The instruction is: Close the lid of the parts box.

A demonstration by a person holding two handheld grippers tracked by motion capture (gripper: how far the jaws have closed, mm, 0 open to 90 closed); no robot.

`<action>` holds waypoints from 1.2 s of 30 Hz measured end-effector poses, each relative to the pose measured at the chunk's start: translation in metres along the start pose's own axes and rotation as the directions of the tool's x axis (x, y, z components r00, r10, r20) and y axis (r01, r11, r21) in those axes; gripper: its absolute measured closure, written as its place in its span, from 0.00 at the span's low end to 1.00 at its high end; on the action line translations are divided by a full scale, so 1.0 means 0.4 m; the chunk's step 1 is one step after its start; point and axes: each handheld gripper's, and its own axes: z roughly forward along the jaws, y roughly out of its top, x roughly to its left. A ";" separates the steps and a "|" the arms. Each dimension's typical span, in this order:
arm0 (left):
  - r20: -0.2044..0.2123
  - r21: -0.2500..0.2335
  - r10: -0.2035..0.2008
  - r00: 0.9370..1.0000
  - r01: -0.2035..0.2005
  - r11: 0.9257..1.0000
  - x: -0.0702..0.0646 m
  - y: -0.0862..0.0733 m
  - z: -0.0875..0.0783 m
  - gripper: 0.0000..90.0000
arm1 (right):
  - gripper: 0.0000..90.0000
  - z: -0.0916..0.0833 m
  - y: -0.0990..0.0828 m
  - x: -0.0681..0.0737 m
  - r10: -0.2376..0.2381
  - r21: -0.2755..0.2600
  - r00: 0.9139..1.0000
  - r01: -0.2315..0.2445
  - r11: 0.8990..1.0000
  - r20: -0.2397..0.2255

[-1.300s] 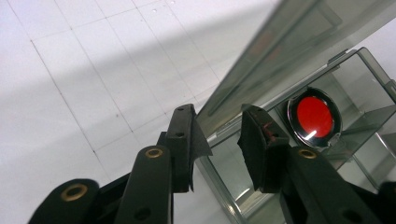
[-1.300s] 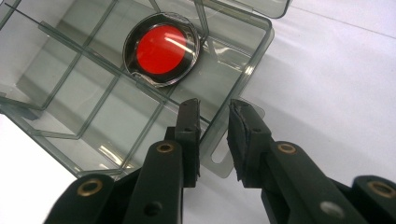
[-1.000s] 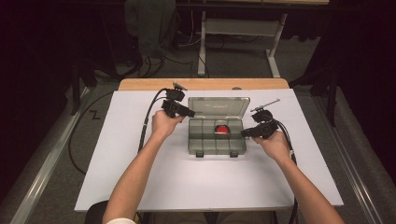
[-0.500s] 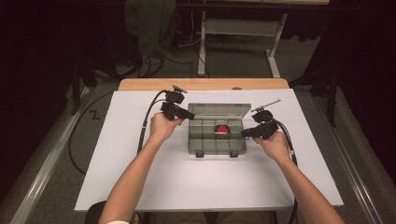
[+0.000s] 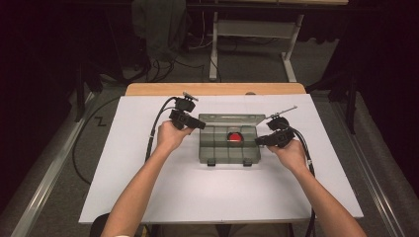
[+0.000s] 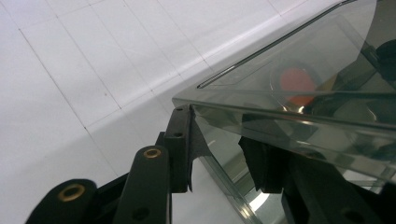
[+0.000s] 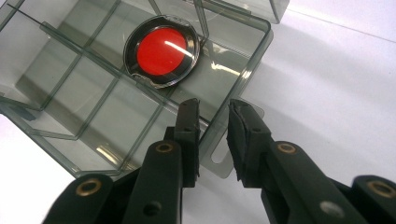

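Right gripper view: I am seeing my right gripper (image 7: 212, 116) holding its jaws apart, straddling the wall of the smoky clear plastic organizer box (image 7: 93, 116); a round glossy red disc (image 7: 162, 50) is sitting in the compartment just ahead. My left gripper (image 6: 224, 140) is gripping the box's thin transparent lid (image 6: 299, 88), jaws clamped across its corner.

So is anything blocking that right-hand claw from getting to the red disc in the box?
Partly. The right gripper straddles the box's side wall, which stands between it and the red disc. From above the lid is open, so nothing covers the disc.
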 end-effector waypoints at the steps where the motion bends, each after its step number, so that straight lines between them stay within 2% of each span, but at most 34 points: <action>1: 0.000 0.000 0.001 1.000 -0.001 1.000 0.000 0.000 0.000 0.71 | 0.85 0.000 0.000 0.001 -0.001 -0.001 1.000 0.001 1.000 0.001; 5: -0.005 0.003 0.008 1.000 -0.008 1.000 0.000 -0.001 0.001 0.71 | 0.84 -0.001 -0.001 0.002 -0.026 -0.007 1.000 0.026 1.000 0.003; 8: -0.006 0.007 0.014 1.000 -0.014 1.000 -0.001 -0.002 0.001 0.71 | 0.83 -0.003 -0.003 0.000 -0.021 -0.012 1.000 0.021 1.000 -0.015; 12: -0.005 0.016 0.015 1.000 -0.015 1.000 -0.001 -0.005 0.003 0.69 | 0.84 -0.013 -0.008 -0.003 -0.025 -0.029 1.000 0.024 0.999 -0.016; 16: -0.016 0.030 0.030 0.999 -0.030 0.999 -0.004 -0.008 0.003 0.67 | 0.92 -0.027 -0.009 -0.005 -0.041 -0.038 0.999 0.040 0.998 -0.021; 21: -0.015 0.038 0.031 0.999 -0.030 0.999 -0.003 -0.014 0.005 0.68 | 1.00 -0.043 -0.008 -0.008 -0.046 -0.054 0.999 0.045 0.998 -0.015; 28: 0.000 0.044 0.021 1.000 -0.021 0.999 -0.003 -0.023 0.008 0.70 | 1.00 -0.073 0.004 -0.012 -0.042 -0.112 0.999 0.041 0.993 -0.013; 36: 0.003 0.059 0.018 1.000 -0.018 0.998 -0.001 -0.035 0.008 0.73 | 1.00 -0.082 0.010 -0.012 -0.041 -0.131 0.999 0.039 0.991 -0.012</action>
